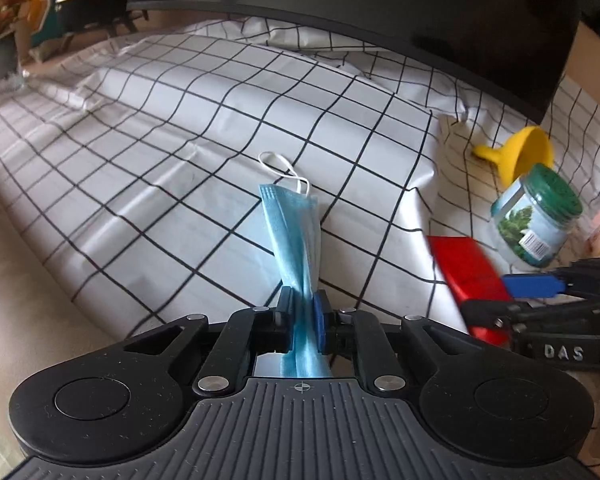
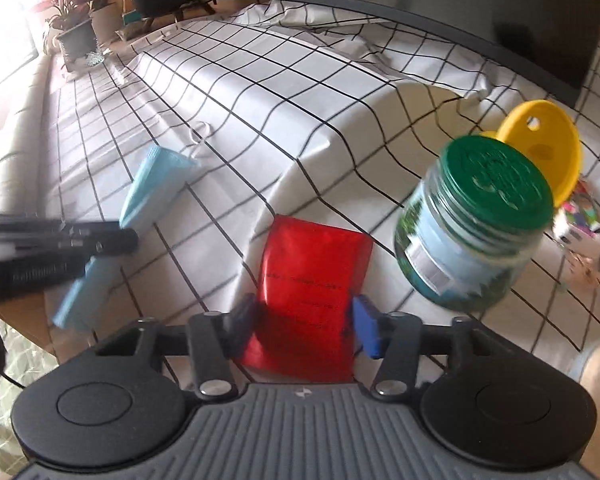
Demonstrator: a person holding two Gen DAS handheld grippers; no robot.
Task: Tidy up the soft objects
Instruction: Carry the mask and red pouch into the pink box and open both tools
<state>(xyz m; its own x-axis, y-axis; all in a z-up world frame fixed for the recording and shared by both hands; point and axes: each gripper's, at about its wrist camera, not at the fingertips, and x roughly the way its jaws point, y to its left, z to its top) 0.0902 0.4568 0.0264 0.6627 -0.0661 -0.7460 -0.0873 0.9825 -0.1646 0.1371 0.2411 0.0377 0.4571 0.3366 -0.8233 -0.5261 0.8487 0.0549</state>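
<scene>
Nearest our lenses sit the two grippers. Our left gripper [image 1: 303, 318] is clamped on the blue mask [image 1: 296, 232], pinched near one end; the rest of it trails forward onto the cloth [image 1: 172, 128], its white ear loop [image 1: 284, 170] lying beyond. Our right gripper [image 2: 300, 320] has its pads pressed against both edges of the red pouch [image 2: 312, 276], which looks raised a little at our end, though we cannot be sure it is clear of the cloth.

We judge that we are at the pick-up step for both soft things: each is grasped, neither yet carried anywhere. Next we need to lift them without the mask's loop snagging, keep the pouch from slipping between the pads, and find where they belong; no bin or pile for them shows.

Just beside the pouch stands a jar [image 2: 472, 232] with a green lid, and behind it a yellow funnel [image 2: 540, 140]. Everything rests on a wrinkled white cloth with black grid lines. A dark monitor [image 1: 360, 8] looms at the back, and potted plants [image 2: 76, 20] stand at the far left corner.
</scene>
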